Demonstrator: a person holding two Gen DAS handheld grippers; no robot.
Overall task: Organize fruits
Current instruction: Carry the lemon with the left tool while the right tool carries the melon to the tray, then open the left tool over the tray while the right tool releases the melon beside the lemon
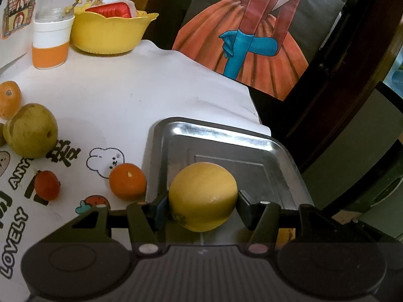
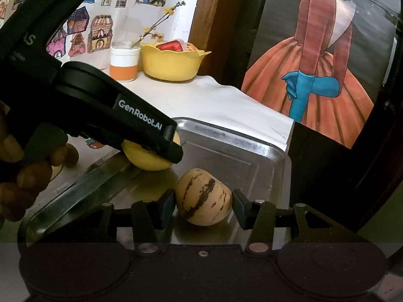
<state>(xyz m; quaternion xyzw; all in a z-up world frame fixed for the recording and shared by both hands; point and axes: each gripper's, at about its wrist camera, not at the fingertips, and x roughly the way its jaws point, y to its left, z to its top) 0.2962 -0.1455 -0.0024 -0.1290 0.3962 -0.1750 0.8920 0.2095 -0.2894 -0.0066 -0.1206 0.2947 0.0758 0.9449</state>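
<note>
My left gripper (image 1: 202, 205), low in the frame's centre, clamps a yellow fruit (image 1: 202, 196) from both sides, holding it over the near edge of the metal tray (image 1: 221, 136) so it can be set inside. The fruit's long axis runs roughly across the frame, from finger to finger, its stem end low and to the left.

My right gripper (image 2: 204, 205) brackets a striped cream melon-like fruit (image 2: 203, 196) on the tray floor. Its left pad touches, but a sliver of gap shows at the right, so I cannot tell whether it grips. Its tapered end points to the right.

Oranges (image 1: 127, 181) and a greenish pear (image 1: 31, 129) wait on the tablecloth (image 1: 131, 93) at left.
</note>
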